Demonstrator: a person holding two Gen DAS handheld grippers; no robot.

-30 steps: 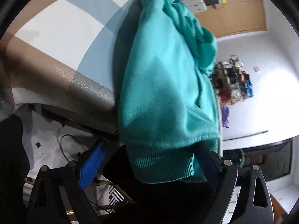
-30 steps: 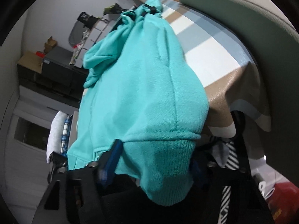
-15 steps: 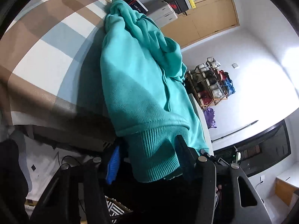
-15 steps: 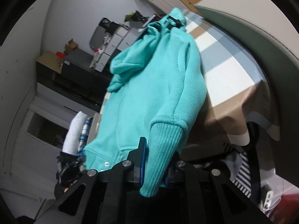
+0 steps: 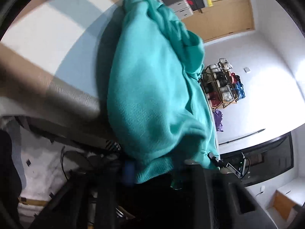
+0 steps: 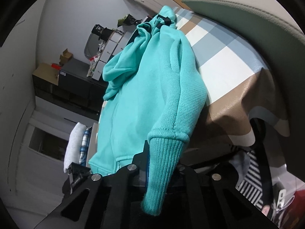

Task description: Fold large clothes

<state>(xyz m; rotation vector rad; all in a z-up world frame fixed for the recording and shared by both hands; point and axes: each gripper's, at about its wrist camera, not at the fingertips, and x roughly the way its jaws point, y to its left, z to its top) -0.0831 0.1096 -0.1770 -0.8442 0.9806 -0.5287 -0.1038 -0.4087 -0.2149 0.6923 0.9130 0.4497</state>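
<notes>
The right gripper [image 6: 162, 164] has its fingers [image 6: 142, 159] clamped on the ribbed cuff [image 6: 162, 164] of a teal knitted hooded sweatshirt [image 6: 152, 80]; its jaws have just been closing, and the cuff now hangs down between them and over the black frame. The sleeve rises from that cuff to the body of the garment, which stretches away to a bunched far end.

The left gripper [image 5: 152, 171] is blurred, but its jaws too have just been closing, and the sweatshirt's [image 5: 152, 87] other ribbed edge [image 5: 152, 169] sits pinched between a blue-padded finger [image 5: 128, 171] and a dark one, so the fingers stand nearly together on the cloth.

The sweatshirt lies lengthwise along the edge of a bench covered with a checked cloth of brown, white and pale blue [image 6: 225, 57], its near end lifted off the edge by both grips. Beyond the garment stand a wooden rack of shoes [image 5: 223, 84] against a white wall, and stacked boxes [image 5: 188, 2].
</notes>
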